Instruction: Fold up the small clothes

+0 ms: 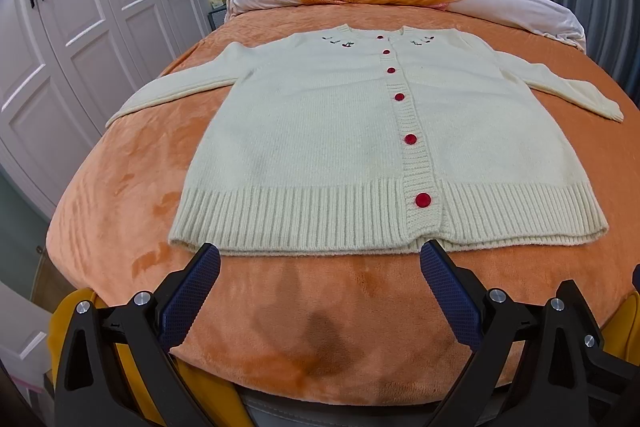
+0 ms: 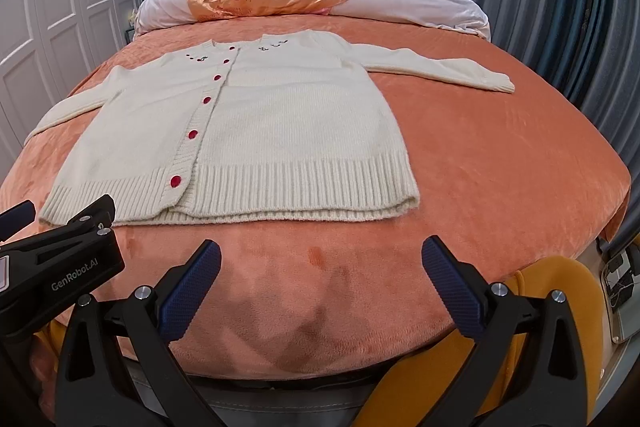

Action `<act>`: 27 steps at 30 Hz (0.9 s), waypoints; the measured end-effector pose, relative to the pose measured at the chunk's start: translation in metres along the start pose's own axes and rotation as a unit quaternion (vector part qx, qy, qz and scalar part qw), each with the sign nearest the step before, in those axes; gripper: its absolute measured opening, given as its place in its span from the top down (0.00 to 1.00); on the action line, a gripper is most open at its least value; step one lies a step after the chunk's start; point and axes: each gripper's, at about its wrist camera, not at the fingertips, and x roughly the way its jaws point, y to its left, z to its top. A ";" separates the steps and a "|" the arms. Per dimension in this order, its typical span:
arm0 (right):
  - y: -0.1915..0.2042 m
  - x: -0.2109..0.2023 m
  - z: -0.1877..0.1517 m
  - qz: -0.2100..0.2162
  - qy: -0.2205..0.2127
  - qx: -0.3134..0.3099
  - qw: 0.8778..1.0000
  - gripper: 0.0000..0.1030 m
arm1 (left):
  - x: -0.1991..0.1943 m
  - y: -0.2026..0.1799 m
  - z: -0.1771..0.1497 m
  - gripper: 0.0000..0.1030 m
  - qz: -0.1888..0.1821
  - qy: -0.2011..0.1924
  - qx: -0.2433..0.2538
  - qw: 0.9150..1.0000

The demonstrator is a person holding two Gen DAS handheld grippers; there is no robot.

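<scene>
Nearest the lens in each wrist view are the tool's own blue-padded fingers, spread wide with nothing between them. The left gripper (image 1: 320, 259) hovers with its tips right at the ribbed hem of the cream cardigan (image 1: 360, 131), one pad near the hem's left part and the other just under the button band. The right gripper (image 2: 320, 259) hangs a little short of the same hem, with bare orange blanket (image 2: 500, 167) between its tips and the knit.

The cardigan lies flat and face up, buttoned with red buttons (image 1: 422, 200), its long axis running straight away from both grippers, hem nearest and collar toward the pillows (image 2: 420, 3) beyond it. Both sleeves are spread outward from its shoulders: the left sleeve (image 1: 172, 91) reaches off to the cardigan's left, the right sleeve (image 2: 448, 69) to its right.

No fold looks made yet. The left gripper seems the nearer one to the garment, so it is probably the better placed to start; each sleeve lies well forward and outboard of its own gripper.
</scene>
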 end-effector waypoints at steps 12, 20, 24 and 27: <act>0.000 0.000 0.000 0.000 0.000 -0.001 1.000 0.05 | 0.000 0.001 -0.001 0.05 -0.001 0.002 -0.002 1.000; 0.002 0.001 -0.001 0.000 0.002 -0.005 1.000 0.05 | 0.000 0.001 -0.002 0.05 -0.004 0.001 -0.003 1.000; 0.009 -0.001 -0.003 0.004 -0.002 -0.021 1.000 0.05 | -0.003 -0.005 -0.004 0.05 -0.005 -0.006 0.012 1.000; 0.013 -0.002 -0.003 0.002 -0.005 -0.033 0.999 0.05 | -0.004 -0.009 -0.004 0.05 -0.003 -0.011 0.021 1.000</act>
